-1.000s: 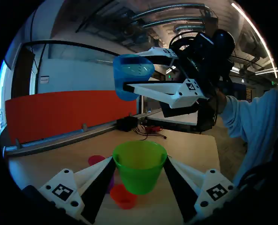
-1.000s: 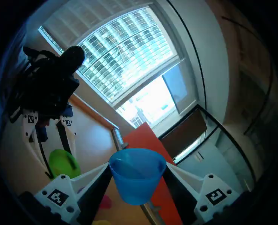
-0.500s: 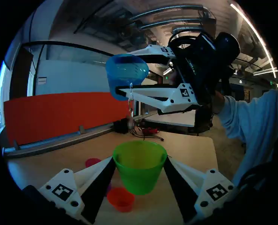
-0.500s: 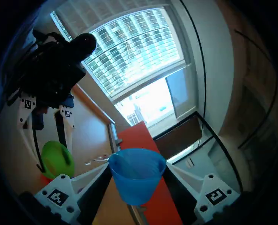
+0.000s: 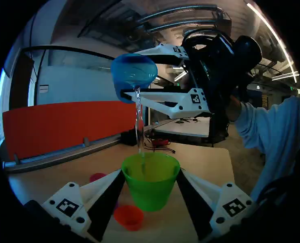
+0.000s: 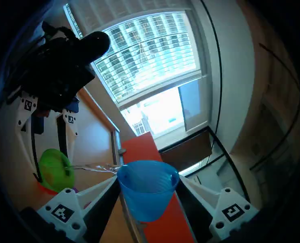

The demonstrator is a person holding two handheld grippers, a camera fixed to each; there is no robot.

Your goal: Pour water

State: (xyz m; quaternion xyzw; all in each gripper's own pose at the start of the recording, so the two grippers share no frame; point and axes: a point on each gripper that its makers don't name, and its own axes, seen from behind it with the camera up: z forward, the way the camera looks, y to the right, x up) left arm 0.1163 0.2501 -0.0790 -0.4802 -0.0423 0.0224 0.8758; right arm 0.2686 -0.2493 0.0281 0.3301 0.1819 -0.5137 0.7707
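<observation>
Tilted further than 0.5 s ago, one blue cup, pinched by the right gripper, sends a water stream into one green cup pinched by the left gripper. Two small cups, orange and pink, sit near-left on the table.

Office-type rm. Ahead of me a long orange-red partition runs along the far edge of the wooden table, w/ a grey metal rail at its foot. Above it, a glass wall in dark frames. Ceiling's open: exposed pipes, strip lights on the rt. Beyond the table, a white desk; black box & cables sit at the table's far end. Floor to the rt looks brownish. In my right gripper view there's a big window, v. bright w/ daylight, slatted blinds over the upper part, plain white wall beside it.
</observation>
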